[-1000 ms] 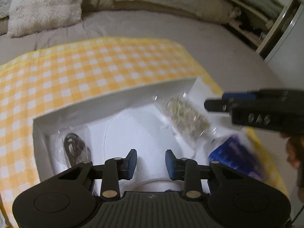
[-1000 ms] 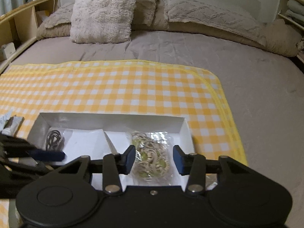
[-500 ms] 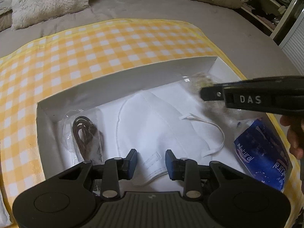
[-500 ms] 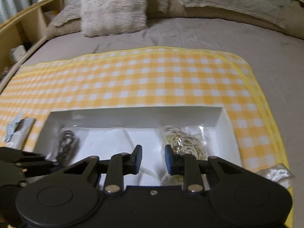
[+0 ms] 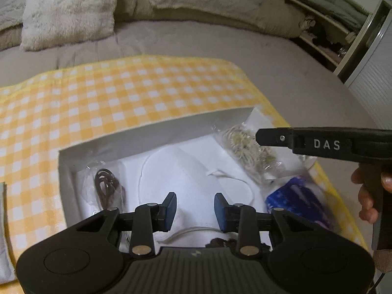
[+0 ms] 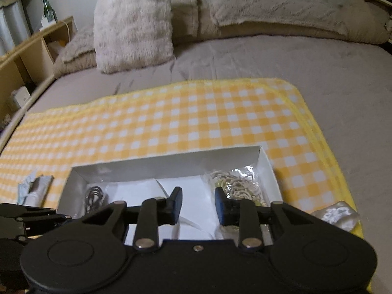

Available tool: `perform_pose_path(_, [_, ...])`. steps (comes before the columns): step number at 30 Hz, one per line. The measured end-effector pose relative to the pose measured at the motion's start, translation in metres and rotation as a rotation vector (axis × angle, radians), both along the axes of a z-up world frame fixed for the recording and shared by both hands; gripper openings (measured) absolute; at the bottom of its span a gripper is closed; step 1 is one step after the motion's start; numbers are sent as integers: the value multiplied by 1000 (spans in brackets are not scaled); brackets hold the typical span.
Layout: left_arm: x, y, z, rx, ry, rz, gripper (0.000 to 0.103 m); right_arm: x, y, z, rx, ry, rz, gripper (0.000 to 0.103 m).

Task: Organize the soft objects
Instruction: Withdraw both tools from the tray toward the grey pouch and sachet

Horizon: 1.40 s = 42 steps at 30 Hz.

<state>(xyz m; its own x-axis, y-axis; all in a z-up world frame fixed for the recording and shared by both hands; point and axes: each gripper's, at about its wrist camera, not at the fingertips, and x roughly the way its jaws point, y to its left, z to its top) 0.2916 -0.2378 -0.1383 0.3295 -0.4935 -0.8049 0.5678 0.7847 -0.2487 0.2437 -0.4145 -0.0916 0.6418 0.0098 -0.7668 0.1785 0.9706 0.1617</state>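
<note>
A white box [image 5: 156,132] lies on a yellow checked cloth [image 5: 122,93] spread over a grey bed [image 5: 281,73]. Inside it a white face mask [image 5: 176,171] fills the middle, a clear bag of dark hair ties [image 5: 105,186] lies at the left end, and a clear bag of pale bands [image 5: 247,149] lies at the far right. A blue packet [image 5: 299,201] sits at the near right; its print, readable half a second ago, is now smeared by blur.

The left claw [image 5: 194,210] hangs over the mask, fingers spread, nothing between them. The right claw [image 6: 198,204] has just been opening a little after its jaws drew in; the gap is still narrow and empty, above the mask beside the bands. Both views have pulled back from the box since half a second ago.

"DAS" is printed on the right claw's side. A silvery packet [image 6: 335,214] lies right of the box, a grey one [image 6: 36,186] left, and a fluffy pillow [image 6: 134,24] far off.
</note>
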Motion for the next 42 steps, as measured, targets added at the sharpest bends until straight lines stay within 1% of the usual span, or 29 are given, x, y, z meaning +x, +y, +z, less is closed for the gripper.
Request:
perform_pose_path(6, [-17,15,27,-17,-49,27,36,-27,-1,26,-4,-56,-5,41])
perform_pose_path(9, [-25,25,37,-24,-69,47,40,-43,-1,38,2,-84,-17,43])
perform_pose_path(11, [-30,31,45,-31,-84,62,48,-54,0,46,5,-101,-19,45])
perform_pose_path(13, [-34,38,53,-40,-101,77,51,-63,3,54,6,-119,-20,49])
perform_pose_path(15, [-40,44,61,-51,-120,93,55,-72,6,60,8,-140,-25,55])
perform_pose_path(18, [-47,52,71,-67,-127,116,60,-85,11,67,3,-160,-25,61])
perform_pose_path(19, [-50,54,75,-68,-134,121,63,-89,13,70,-2,-168,-25,62])
perform_pose_path(23, [-60,64,87,-79,-168,142,74,-105,17,80,-18,-203,-31,74])
perform_pose_path(24, [-62,67,90,-85,-173,148,76,-109,18,83,-25,-211,-32,76])
perform_pose_path(26, [-67,71,94,-96,-186,159,83,-117,20,87,-40,-222,-33,78])
perform_pose_path(30, [-75,80,101,-97,-212,180,92,-127,22,92,-65,-231,-37,83])
perform_pose_path(32, [-79,83,103,-98,-228,185,102,-130,23,94,-80,-233,-33,87])
perform_pose_path(34, [-82,84,105,-95,-246,186,103,-133,27,95,-102,-239,-24,90])
perform_pose_path(36, [-87,85,106,-88,-268,190,103,-136,29,96,-120,-241,-18,97])
perform_pose_path(39, [-90,86,107,-80,-283,208,103,-138,32,97,-143,-236,-17,102])
perform_pose_path(42, [-91,88,108,-81,-280,226,103,-139,35,98,-162,-231,-13,103])
